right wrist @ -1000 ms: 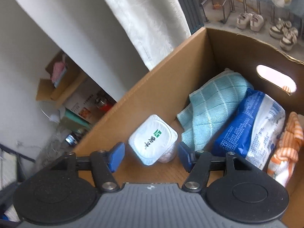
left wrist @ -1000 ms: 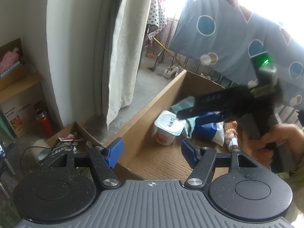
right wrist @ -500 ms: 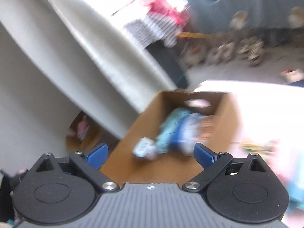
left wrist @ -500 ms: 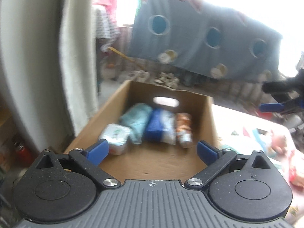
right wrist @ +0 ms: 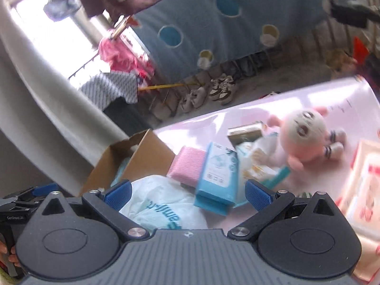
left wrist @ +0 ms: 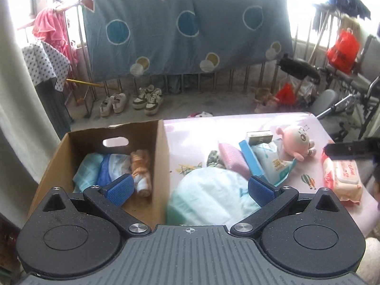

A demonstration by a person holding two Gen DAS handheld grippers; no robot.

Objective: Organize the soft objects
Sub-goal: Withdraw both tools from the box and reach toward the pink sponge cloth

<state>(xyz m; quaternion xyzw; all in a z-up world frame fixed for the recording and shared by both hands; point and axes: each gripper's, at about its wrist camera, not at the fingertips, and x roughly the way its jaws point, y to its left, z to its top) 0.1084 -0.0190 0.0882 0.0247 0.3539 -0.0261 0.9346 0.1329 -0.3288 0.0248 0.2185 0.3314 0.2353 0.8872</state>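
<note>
Brown box [left wrist: 163, 156], pink plush [left wrist: 295, 142], pink cloth [left wrist: 234, 161], blue sheet [left wrist: 185, 28] w/ circles

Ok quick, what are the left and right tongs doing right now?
Left tongs: open, holding nothing.
Right tongs: open, holding nothing.

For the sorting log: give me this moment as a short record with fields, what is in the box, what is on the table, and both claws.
box: cardboard box, open, at the table's left edge
in box: teal cloth, blue pack, orange cloth roll
on table: white bag, pink pad, blue carton, pink plush, wipes pack
table: pink cover
left claw: open, empty
right claw: open, empty
</note>
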